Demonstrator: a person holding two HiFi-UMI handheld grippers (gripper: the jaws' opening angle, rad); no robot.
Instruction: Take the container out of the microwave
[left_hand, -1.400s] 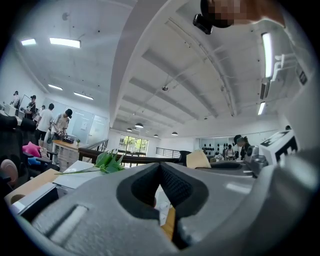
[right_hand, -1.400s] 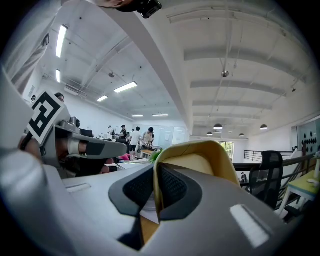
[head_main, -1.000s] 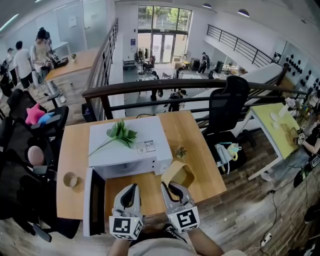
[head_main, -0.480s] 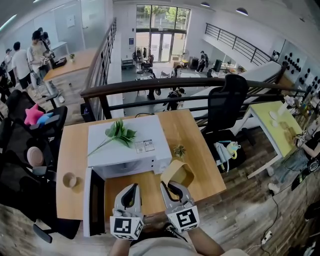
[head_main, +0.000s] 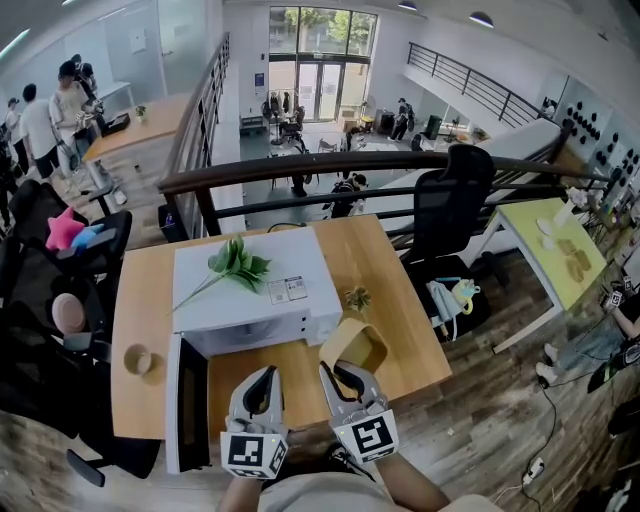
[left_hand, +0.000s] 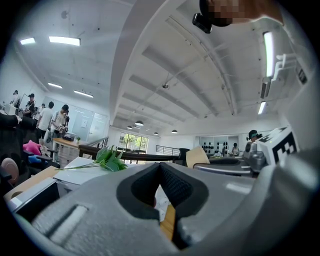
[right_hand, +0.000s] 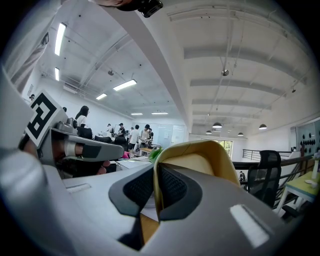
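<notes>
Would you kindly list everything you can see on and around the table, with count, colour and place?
table: 1, wooden, by the railing
microwave: 1, white, on the table, door open
leafy sprig: 1, green, on the microwave
small plant: 1, green, right of the microwave
round object: 1, tan, table's left edge
container: 1, yellow, before the microwave's right corner
office chair: 1, black, behind the table
left claw: 1, grey, shut, empty
right claw: 1, grey, shut on the container's rim
</notes>
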